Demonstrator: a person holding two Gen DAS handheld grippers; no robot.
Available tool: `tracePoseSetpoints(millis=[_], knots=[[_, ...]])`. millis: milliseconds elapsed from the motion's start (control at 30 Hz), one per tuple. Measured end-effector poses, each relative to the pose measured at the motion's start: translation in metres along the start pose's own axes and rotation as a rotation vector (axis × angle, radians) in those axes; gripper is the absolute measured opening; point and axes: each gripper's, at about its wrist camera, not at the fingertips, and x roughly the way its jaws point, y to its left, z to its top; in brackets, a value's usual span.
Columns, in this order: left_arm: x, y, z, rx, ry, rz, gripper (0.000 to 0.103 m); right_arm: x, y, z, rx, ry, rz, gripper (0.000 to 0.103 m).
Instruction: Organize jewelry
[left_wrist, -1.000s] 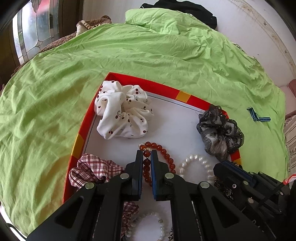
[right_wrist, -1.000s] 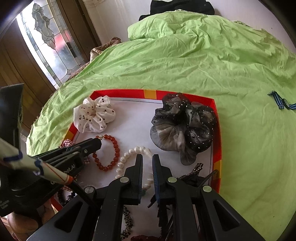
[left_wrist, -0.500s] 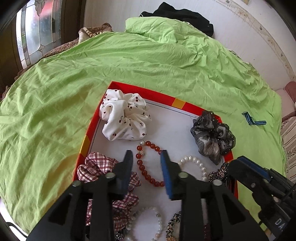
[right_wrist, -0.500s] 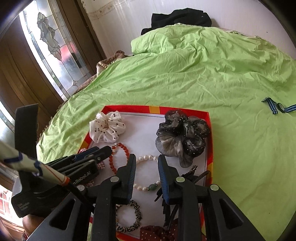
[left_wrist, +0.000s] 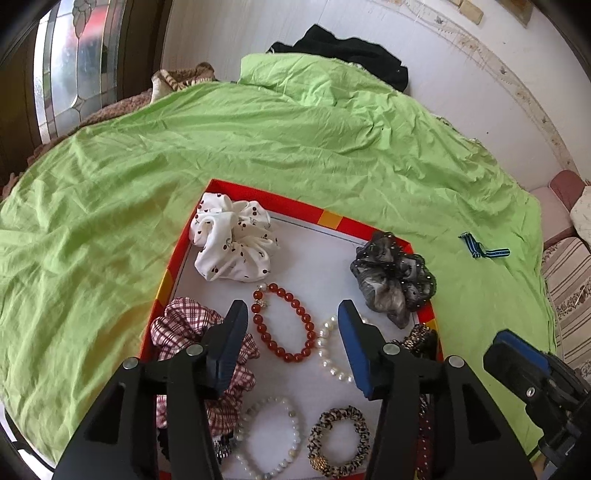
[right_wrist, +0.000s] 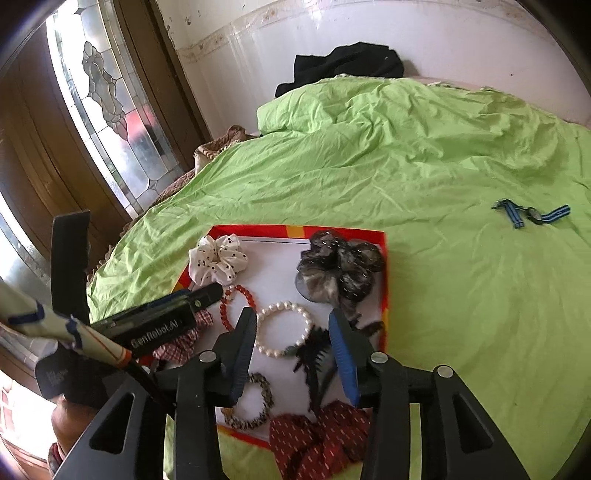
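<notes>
White lettering reading "GenRobot.AI" runs along the black side of the left gripper, seen from the right wrist view. A small pale mark sits on a black part lower left of it, too blurred to read. The left wrist view shows no legible text.

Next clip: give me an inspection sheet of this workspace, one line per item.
Surface: green sheet on a bed.
Job's things: red-rimmed tray holding cherry scrunchie, red bead bracelet, pearl bracelet, grey scrunchie, plaid scrunchie.
Clutter: blue striped strap on the sheet; black garment.
Grippers: left tool and right tool opening, nothing between the jaws.
Cables: nothing seen.
Surroundings: stained-glass door, white wall.
</notes>
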Motion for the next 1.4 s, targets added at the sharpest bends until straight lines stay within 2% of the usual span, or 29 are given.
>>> tracePoseSetpoints(millis=[200, 333, 433, 567, 667, 800, 867, 900, 933, 967, 1033, 1100, 1400], knots=[[-0.040, -0.005, -0.013, 0.024, -0.134, 0.069, 0.053, -0.022, -0.005, -0.025, -0.033, -0.014, -0.050, 0.046], [-0.080, -0.014, -0.027, 0.066, -0.286, 0.133, 0.070, -0.037, -0.007, -0.043, -0.047, -0.016, -0.068, 0.048], [-0.105, -0.021, -0.041, 0.099, -0.369, 0.178, 0.081, -0.049, -0.007, -0.054, -0.058, -0.028, -0.076, 0.050], [-0.144, -0.023, -0.066, 0.074, -0.495, 0.257, 0.101, -0.058, -0.007, -0.069, -0.054, -0.035, -0.069, 0.054], [-0.173, -0.023, -0.080, 0.054, -0.580, 0.319, 0.103, -0.059, -0.008, -0.077, -0.051, -0.027, -0.059, 0.054], [-0.195, -0.023, -0.090, 0.039, -0.613, 0.377, 0.103, -0.059, -0.011, -0.086, -0.049, -0.023, -0.064, 0.054], [-0.199, -0.020, -0.092, 0.025, -0.609, 0.371, 0.103, -0.055, -0.013, -0.089, -0.062, -0.018, -0.081, 0.054], [-0.198, -0.017, -0.091, 0.017, -0.594, 0.356, 0.103, -0.050, -0.014, -0.090, -0.076, -0.003, -0.096, 0.051], [-0.195, -0.015, -0.090, 0.006, -0.578, 0.353, 0.103, -0.043, -0.012, -0.091, -0.096, 0.015, -0.112, 0.038], [-0.190, -0.011, -0.088, -0.010, -0.553, 0.350, 0.103, -0.036, -0.011, -0.092, -0.115, 0.032, -0.121, 0.031], [-0.179, -0.004, -0.088, -0.045, -0.519, 0.341, 0.103, -0.024, -0.007, -0.094, -0.150, 0.055, -0.132, 0.030], [-0.169, 0.001, -0.089, -0.062, -0.498, 0.343, 0.103, -0.007, -0.002, -0.092, -0.187, 0.090, -0.144, 0.024], [-0.140, 0.017, -0.095, -0.036, -0.483, 0.406, 0.103, 0.058, 0.008, -0.080, -0.244, 0.214, -0.186, 0.023]])
